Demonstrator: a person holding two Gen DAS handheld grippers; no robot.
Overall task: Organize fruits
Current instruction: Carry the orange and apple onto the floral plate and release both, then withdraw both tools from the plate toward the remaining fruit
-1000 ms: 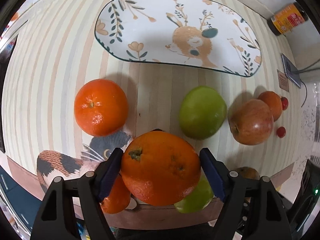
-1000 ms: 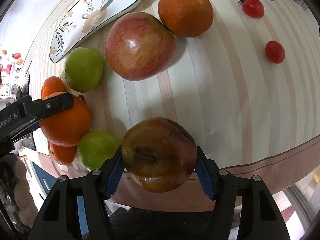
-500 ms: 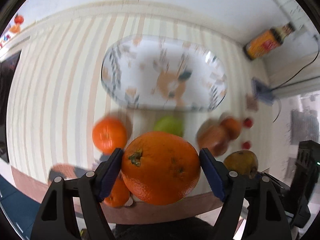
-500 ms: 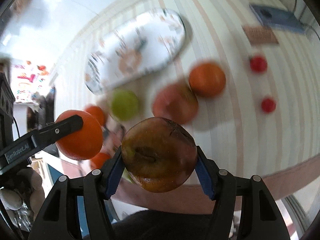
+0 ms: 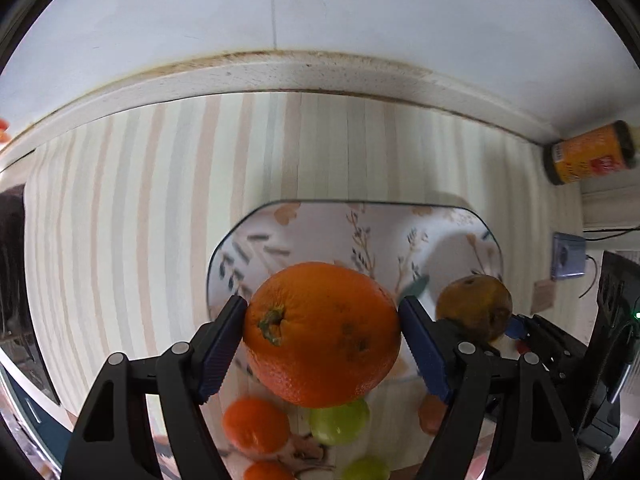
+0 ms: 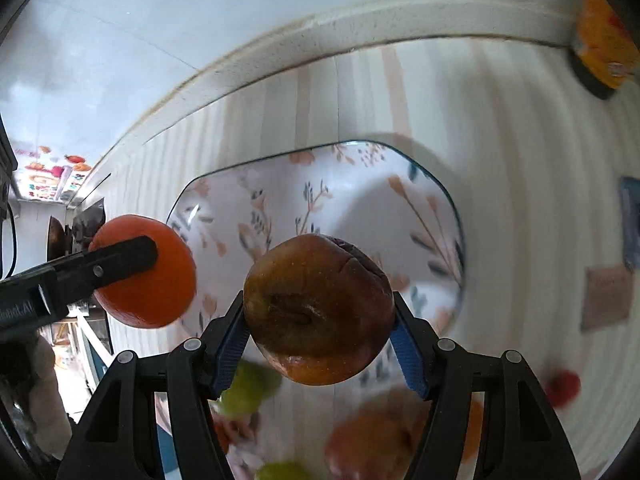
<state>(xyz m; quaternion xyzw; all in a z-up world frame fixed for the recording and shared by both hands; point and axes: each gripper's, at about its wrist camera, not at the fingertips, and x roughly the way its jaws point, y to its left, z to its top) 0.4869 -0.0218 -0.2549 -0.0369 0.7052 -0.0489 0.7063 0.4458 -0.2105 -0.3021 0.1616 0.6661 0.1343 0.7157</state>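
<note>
Left gripper [image 5: 322, 338] clamps an orange [image 5: 322, 334] and the right gripper [image 6: 318, 320] clamps a brownish apple [image 6: 318, 308], both fruits held above the patterned plate [image 6: 280, 176]. Nothing lies on the plate, so the sorting looks barely begun; a green apple [image 5: 340, 422], another orange [image 5: 256, 426] and more fruit lie on the tabletop [image 5: 160, 200].

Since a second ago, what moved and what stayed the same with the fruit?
Both grippers carried their fruit away from the pile and over the flowery plate. The left gripper brought the orange, the right gripper the brown apple. Nothing was picked up or let go: the jaws grip the same fruit. The green apple and other fruit stayed on the table.
</note>
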